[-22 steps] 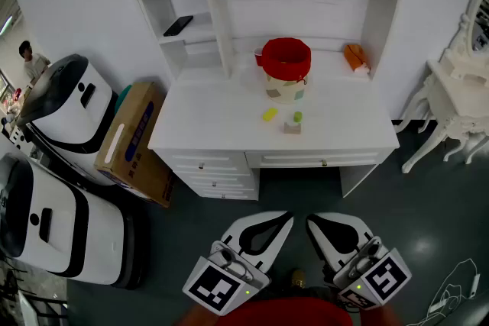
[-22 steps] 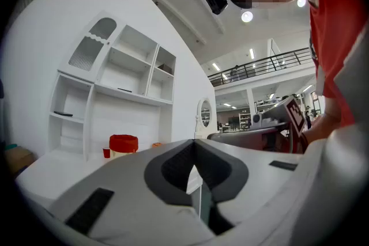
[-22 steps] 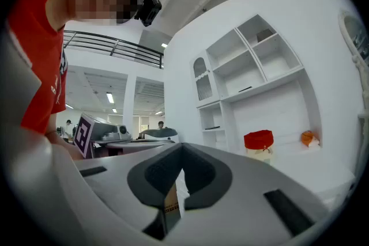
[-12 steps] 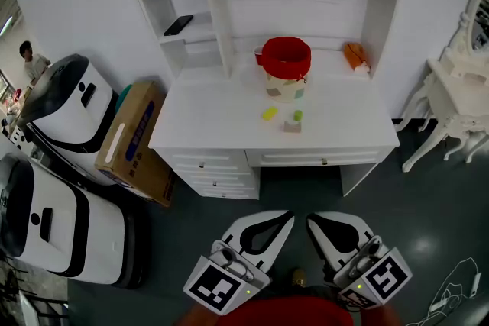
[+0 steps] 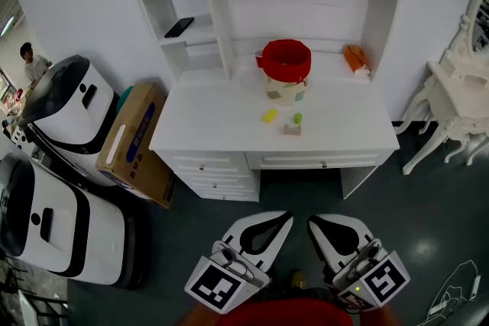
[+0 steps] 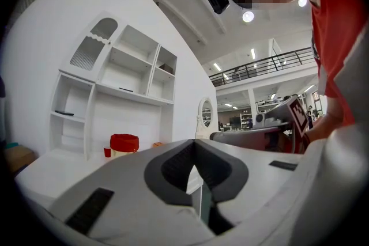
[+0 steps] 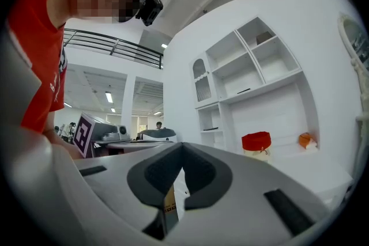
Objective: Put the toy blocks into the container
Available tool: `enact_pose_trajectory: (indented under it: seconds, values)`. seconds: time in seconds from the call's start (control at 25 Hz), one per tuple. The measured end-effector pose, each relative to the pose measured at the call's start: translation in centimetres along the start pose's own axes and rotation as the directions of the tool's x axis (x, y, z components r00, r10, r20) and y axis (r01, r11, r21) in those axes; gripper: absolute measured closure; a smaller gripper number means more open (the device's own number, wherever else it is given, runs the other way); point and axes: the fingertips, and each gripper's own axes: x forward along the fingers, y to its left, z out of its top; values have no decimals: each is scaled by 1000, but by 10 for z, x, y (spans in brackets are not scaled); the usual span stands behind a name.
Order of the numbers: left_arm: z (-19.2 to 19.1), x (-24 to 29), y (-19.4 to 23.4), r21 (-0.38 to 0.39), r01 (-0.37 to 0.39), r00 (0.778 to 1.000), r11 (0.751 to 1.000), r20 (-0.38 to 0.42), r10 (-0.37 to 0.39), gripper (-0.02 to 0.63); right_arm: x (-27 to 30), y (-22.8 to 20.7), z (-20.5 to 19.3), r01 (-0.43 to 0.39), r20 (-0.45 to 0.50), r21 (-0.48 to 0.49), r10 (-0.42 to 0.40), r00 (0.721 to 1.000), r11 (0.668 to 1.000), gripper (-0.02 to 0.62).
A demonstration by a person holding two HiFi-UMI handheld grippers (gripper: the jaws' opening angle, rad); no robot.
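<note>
One white desk (image 5: 206, 118) with a shelf unit stands ahead. Two white-and-black machines (image 5: 69, 107) stand to its left. One cardboard box (image 5: 134, 141) leans beside the desk; its blue print is unreadable. The left gripper (image 5: 286, 217) and the right gripper (image 5: 313, 221) are held low, well short of the desk, each with jaws pressed together on nothing and each with a square-marker cube. One red-rimmed container (image 5: 286, 71) stands at the desk's rear centre. Three blocks lie just in front of it: yellow (image 5: 269, 115), green (image 5: 298, 117), tan (image 5: 292, 129).
</note>
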Motion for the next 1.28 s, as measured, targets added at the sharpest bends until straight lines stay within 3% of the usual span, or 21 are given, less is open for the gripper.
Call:
enact_pose_trajectory:
  seconds: [0.28,0.64,0.88,1.08,1.28]
  values:
    - [-1,20,5,1,-31,1000,1000,6,31,592,-7,-25,3,3,0,1,-3,1000,1000,586]
    - [0,63,21,67,-118,991,991,75,113,592,-23,-63,4,-54,4,11,54,999,998,584]
    - [-13,84,33,39,-145,989,989,3,145,592,-18,-85,1,-74,-6,22,74,997,997,584]
    - [-30,108,73,79,-151,988,985,-3,152,592,-3,-107,-5,-69,-11,36,69,998,997,584]
    - [-52,138,120,86,-120,990,989,-69,127,591,25,-130,-11,-40,-29,43,41,999,998,584]
